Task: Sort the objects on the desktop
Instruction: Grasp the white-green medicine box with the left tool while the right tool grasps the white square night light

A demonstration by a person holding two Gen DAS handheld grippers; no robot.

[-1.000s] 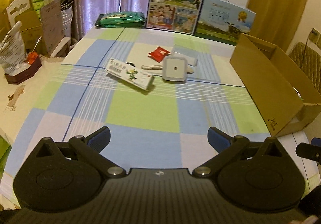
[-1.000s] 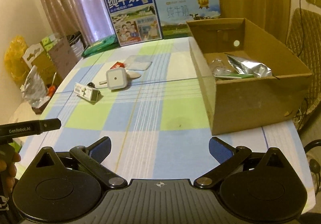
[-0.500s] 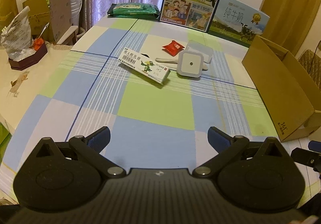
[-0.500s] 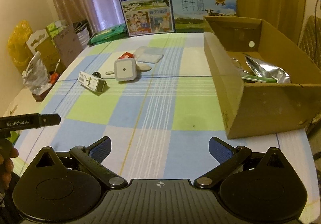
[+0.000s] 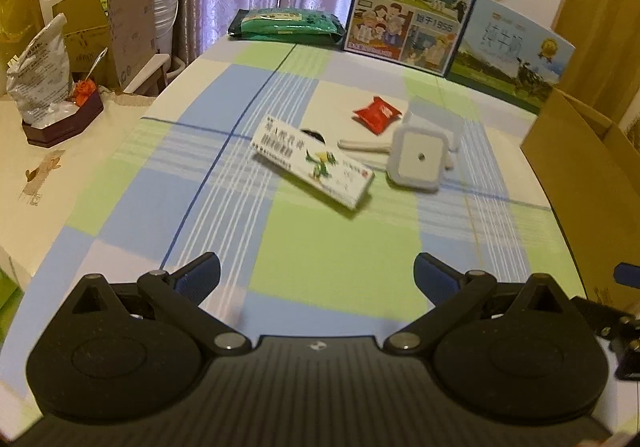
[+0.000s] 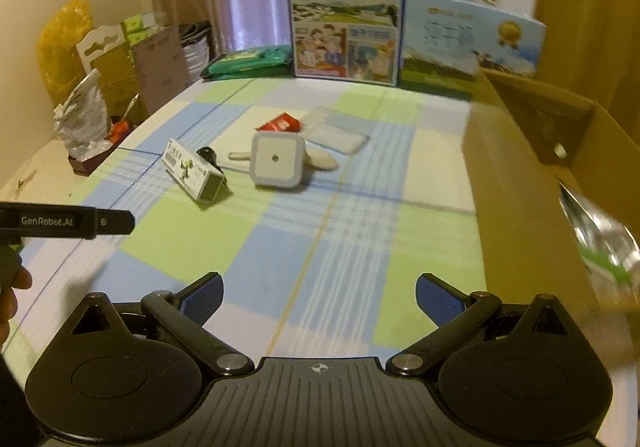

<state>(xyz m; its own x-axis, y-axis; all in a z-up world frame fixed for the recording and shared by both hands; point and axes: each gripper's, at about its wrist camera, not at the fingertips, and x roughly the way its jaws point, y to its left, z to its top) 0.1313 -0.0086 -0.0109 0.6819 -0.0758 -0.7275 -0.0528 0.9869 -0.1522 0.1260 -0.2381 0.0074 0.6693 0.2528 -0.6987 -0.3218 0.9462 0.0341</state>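
Left gripper [image 5: 316, 275]: jaws apart, empty, low over the near tablecloth [image 5: 320, 247].
Right gripper [image 6: 320, 293]: jaws apart, empty, with the cardboard box [image 6: 520, 187] close on its right.
Key relation: the long carton [image 5: 314, 166] lies ahead of both grippers, nearest thing in the cluster; long axis diagonal, near end toward the cardboard box. The left gripper looks the nearer, I judge.
Just past the carton: one square white device [image 5: 418, 160], one white stick [image 5: 362, 145], one small black item [image 5: 314, 135].
Farther: one red packet [image 5: 377, 114], one clear pouch [image 6: 338, 129].
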